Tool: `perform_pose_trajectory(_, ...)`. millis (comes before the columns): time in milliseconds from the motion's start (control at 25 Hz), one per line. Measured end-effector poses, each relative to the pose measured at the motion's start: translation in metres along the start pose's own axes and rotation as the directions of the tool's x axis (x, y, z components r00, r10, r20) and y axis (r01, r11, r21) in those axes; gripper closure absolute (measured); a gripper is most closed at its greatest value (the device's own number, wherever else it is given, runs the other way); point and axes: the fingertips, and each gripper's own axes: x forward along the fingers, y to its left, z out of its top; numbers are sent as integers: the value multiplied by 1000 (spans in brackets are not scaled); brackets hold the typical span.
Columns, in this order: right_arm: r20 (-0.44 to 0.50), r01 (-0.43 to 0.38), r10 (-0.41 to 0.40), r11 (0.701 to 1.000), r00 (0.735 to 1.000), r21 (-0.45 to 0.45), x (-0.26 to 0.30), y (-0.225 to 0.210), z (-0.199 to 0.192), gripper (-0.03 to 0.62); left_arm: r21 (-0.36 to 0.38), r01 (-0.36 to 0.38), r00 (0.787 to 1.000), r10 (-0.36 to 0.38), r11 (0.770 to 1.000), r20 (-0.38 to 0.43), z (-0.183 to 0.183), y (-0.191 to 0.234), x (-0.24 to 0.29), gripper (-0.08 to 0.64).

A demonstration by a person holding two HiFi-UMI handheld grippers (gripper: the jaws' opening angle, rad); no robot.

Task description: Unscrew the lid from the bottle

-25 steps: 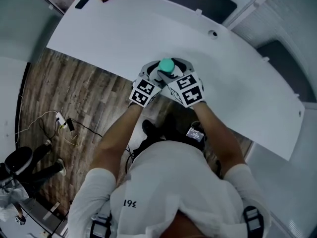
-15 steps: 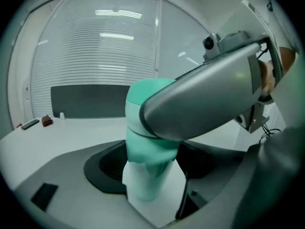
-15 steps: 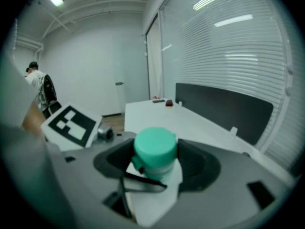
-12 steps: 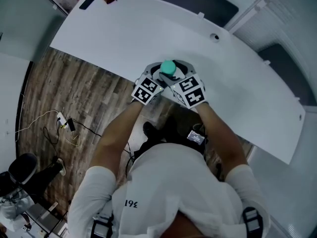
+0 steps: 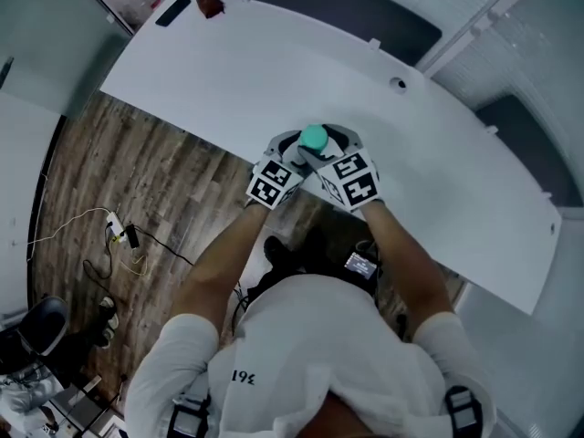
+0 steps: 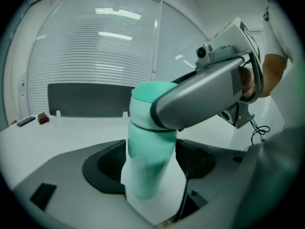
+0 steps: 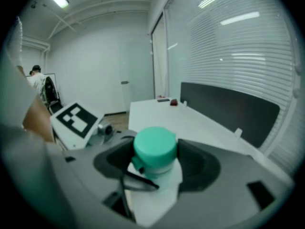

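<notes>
Mint-green plastic bottle (image 6: 151,147) is standing at the near edge of the white curved worktop (image 5: 228,71). Its round green lid (image 7: 154,144) is sitting as flush as a second ago. Left tool (image 6: 151,175) is clamping the body; right tool (image 7: 155,163) is squeezing the lid. The unscrewing is seemingly only beginning.

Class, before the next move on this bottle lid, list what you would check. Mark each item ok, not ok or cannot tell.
1. Left gripper shut on the bottle body, pads on both sides: ok.
2. Right gripper shut on the lid: ok.
3. Lid seated on the bottle, not yet off: ok.
4. Bottle upright on the table: ok.
5. How loose the thread is: cannot tell.
</notes>
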Motion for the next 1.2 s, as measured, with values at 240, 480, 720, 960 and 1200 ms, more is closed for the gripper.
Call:
perform_pose_trajectory(240, 14, 98, -100, 991, 995, 95, 3, -3, 2, 295, -63, -146, 989, 147, 987, 3, 0, 9, 10, 232)
perform_pose_trajectory(480, 31, 68, -70, 995, 997, 73, 5, 3, 3, 293, -25, -74, 997, 73, 997, -21, -5, 9, 7, 230)
perform_pose_trajectory(720, 21, -11, 11, 1000, 1000, 9, 6, 3, 6, 294, 49, 92, 995, -89, 995, -54, -2, 5, 8, 230)
perform_pose_trajectory(960, -18, -113, 112, 993, 994, -39, 7, 8, 5, 295, 117, 285, 954, -270, 951, -135, -5, 0, 3, 230)
perform_pose_trajectory(1200, 13, -70, 70, 998, 997, 7, 7, 8, 6, 295, 29, 124, 992, -123, 992, -31, -5, 4, -5, 230)
